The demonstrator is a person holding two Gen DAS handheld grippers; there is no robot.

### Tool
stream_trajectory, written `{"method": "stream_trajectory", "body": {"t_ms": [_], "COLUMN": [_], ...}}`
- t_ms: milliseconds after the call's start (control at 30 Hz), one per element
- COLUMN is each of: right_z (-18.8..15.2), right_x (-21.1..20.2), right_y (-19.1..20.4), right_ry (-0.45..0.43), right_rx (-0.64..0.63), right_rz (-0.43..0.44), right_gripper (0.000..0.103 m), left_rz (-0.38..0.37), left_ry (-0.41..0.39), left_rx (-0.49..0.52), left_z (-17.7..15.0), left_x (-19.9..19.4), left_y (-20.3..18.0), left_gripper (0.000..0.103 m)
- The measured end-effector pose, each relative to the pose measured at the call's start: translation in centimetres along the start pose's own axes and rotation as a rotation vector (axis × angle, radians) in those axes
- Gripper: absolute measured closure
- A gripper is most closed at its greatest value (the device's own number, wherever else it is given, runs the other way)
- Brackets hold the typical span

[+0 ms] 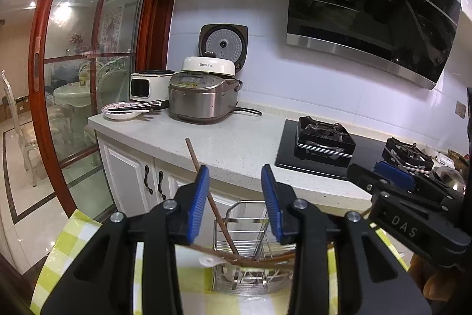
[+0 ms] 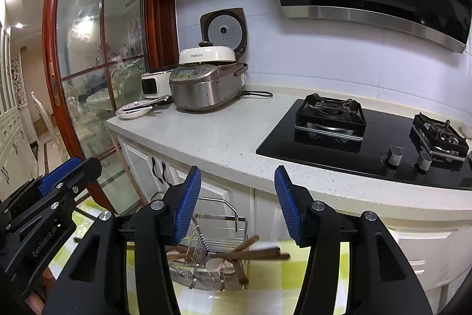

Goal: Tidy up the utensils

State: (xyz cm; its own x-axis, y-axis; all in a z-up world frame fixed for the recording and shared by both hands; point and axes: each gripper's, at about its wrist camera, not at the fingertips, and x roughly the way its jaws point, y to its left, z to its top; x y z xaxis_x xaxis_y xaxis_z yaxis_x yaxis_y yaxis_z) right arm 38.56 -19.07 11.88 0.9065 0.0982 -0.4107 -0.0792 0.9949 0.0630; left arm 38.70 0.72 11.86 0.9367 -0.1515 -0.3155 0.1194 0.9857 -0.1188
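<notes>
A metal wire utensil rack (image 1: pixel 244 229) stands on a yellow-checked cloth (image 1: pixel 73 238) below both grippers. It holds brown wooden chopsticks (image 1: pixel 219 219), one leaning up to the left, and a white spoon (image 1: pixel 208 260). In the right wrist view the rack (image 2: pixel 218 226) holds chopsticks (image 2: pixel 250 253), a metal fork (image 2: pixel 200 248) and a white spoon (image 2: pixel 214 264). My left gripper (image 1: pixel 236 176) is open and empty above the rack. My right gripper (image 2: pixel 237 179) is open and empty above it too; it shows in the left wrist view (image 1: pixel 392 170).
A white counter (image 1: pixel 236 143) runs behind, with a steel rice cooker (image 1: pixel 203 96), a white appliance (image 1: pixel 147 86), a plate with chopsticks (image 1: pixel 124 109) and a black gas hob (image 2: pixel 368 138). White cabinet doors (image 1: pixel 132 176) stand below. A red-framed glass door (image 1: pixel 59 78) is left.
</notes>
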Motion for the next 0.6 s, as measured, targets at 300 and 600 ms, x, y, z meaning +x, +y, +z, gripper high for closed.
{"method": "stream_trajectory", "body": {"t_ms": [300,600], "right_z": [-1.5,-5.2], "right_x": [-4.3,-8.8], "right_y": [-1.4,-3.5], "right_ry": [-0.029,-0.029], "right_rx": [0.033,0.076], "right_rz": [-0.006,-0.027], "right_gripper": [0.046,0.031], "left_rz": [-0.015,-0.018], "left_ry": [0.0,0.033], "left_rx": [-0.019,-0.043], "left_z": [-1.6,-5.4], "left_x": [-4.6,-9.7], "left_y": [-0.5,-1.1], "left_gripper": [0.052,0.033]}}
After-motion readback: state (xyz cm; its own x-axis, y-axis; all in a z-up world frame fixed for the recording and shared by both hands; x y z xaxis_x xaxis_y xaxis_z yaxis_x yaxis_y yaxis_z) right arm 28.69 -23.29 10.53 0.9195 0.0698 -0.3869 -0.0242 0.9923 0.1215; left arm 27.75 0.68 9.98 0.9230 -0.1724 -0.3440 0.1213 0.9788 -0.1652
